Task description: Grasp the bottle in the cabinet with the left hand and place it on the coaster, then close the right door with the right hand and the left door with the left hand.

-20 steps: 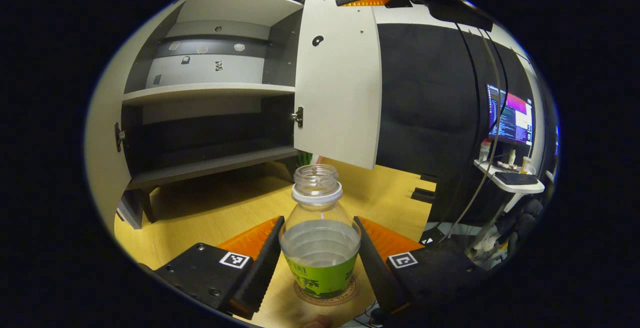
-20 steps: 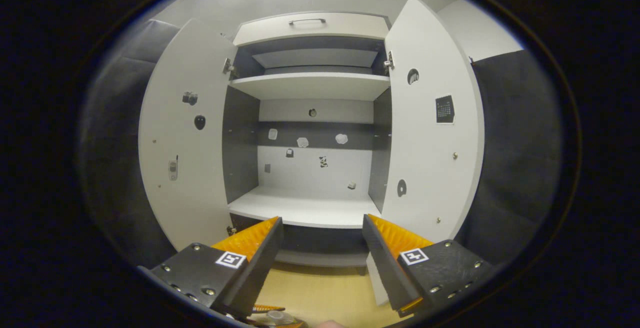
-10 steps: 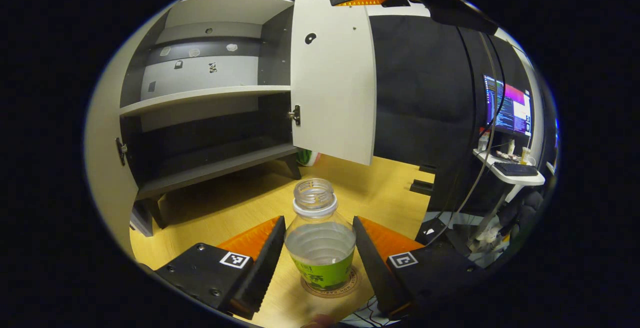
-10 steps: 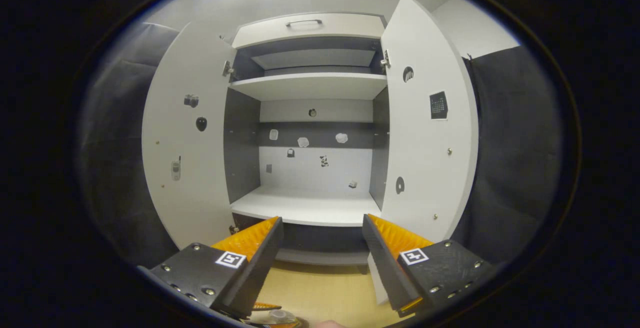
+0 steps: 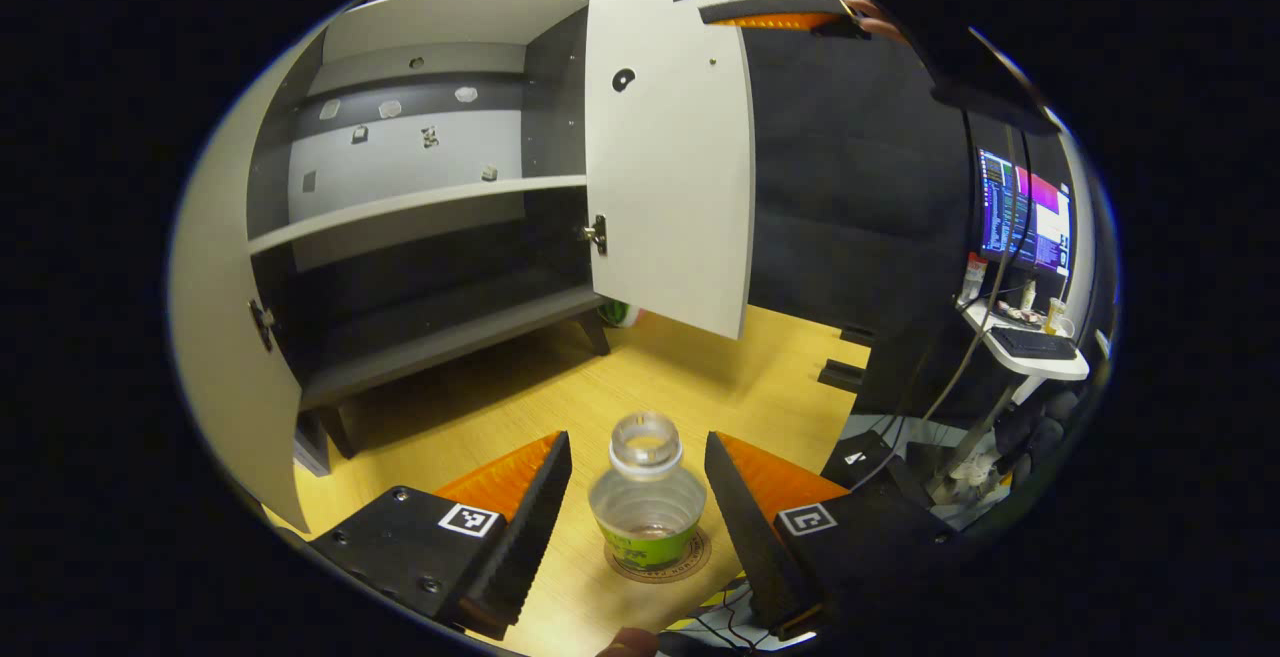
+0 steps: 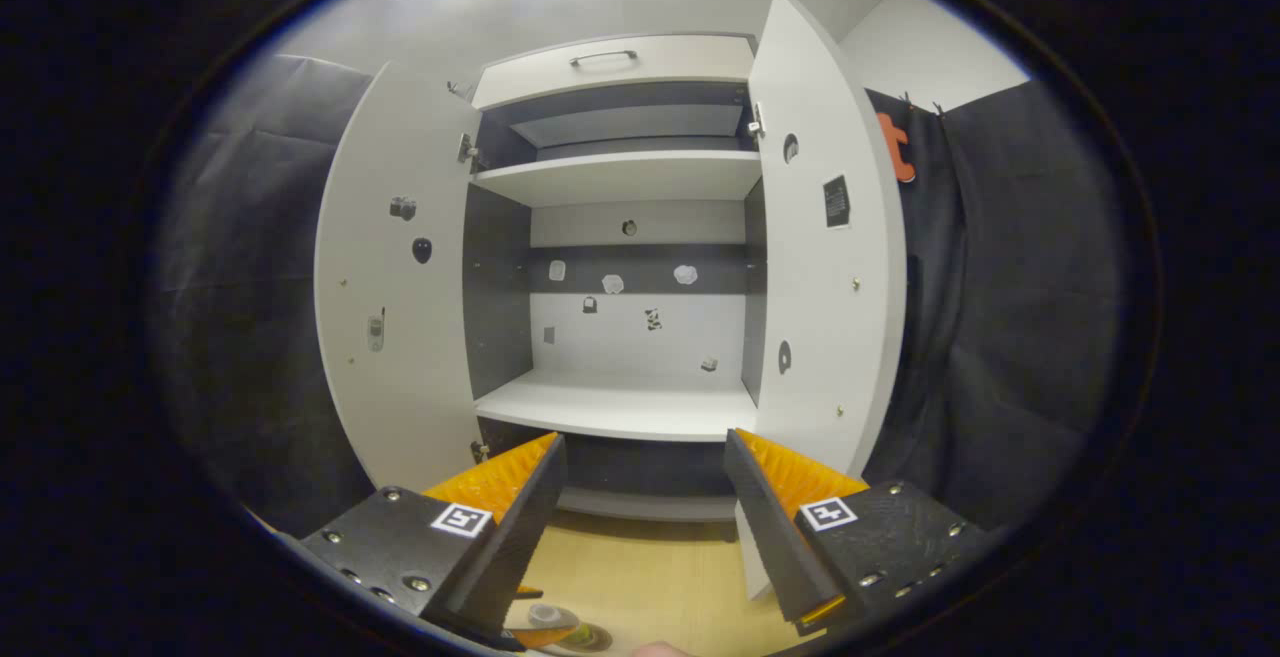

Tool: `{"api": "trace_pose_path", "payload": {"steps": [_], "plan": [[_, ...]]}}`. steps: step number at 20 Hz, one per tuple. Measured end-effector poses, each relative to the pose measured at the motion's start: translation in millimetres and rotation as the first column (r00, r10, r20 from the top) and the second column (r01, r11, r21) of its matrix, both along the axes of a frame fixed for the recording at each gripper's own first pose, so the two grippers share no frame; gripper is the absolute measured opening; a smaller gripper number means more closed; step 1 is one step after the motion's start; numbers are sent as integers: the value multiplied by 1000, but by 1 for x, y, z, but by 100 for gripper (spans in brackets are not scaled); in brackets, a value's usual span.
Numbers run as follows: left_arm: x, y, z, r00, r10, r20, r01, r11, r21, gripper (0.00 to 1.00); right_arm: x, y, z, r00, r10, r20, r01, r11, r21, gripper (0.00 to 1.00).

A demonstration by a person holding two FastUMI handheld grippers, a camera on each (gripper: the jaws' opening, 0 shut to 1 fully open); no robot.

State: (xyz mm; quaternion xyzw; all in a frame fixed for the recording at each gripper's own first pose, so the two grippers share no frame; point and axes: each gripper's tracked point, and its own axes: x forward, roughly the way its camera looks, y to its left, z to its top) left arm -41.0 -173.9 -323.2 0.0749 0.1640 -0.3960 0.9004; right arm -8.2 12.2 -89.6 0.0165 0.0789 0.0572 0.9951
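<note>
A clear open-mouthed bottle with a green label stands upright on a round brown coaster on the wooden table. My left gripper hangs open above and behind it, its fingers apart from the bottle on either side. The white cabinet's right door stands open, and so does the left door. In the right gripper view, my right gripper is open and holds nothing, facing the cabinet between the left door and the right door. In the left gripper view it appears as an orange gripper by the right door's top edge.
The cabinet shelves are bare apart from small stickers on the back wall. A lit monitor and a small white side table stand at the far right, with cables hanging down. Yellow wooden tabletop lies before the cabinet.
My left gripper has lifted up and back from the bottle, which stays on the coaster. My right gripper has drifted right, so the right door now looks narrower.
</note>
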Motion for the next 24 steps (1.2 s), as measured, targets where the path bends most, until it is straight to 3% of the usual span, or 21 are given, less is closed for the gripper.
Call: {"api": "trace_pose_path", "payload": {"steps": [4,9,12,13,17,20,23,24], "plan": [[1,-12,57,999,0,37,1,1000,-20,86,-15,-25,-8,1000,-13,-15,13,1000,11,96],[16,-28,154,992,80,101,-69,992,-109,86,-25,-49,1,1000,4,11,-4,1000,10,96],[19,-19,212,972,156,177,-126,978,-167,86,-25,-77,9,999,-17,29,16,999,36,93],[22,-16,229,964,182,196,-145,971,-188,86,-24,-91,10,999,-32,32,31,999,35,96],[27,-7,260,947,256,196,-209,950,-231,86,-22,-144,14,996,-84,31,84,996,24,96],[32,3,270,932,328,155,-276,918,-284,86,-15,-188,11,992,-125,26,126,992,-17,96],[39,23,267,910,393,130,-349,897,-269,86,3,-224,7,987,-159,13,159,987,-11,93],[43,34,265,899,416,136,-373,891,-260,86,11,-236,6,986,-169,10,169,986,-15,96]]}}
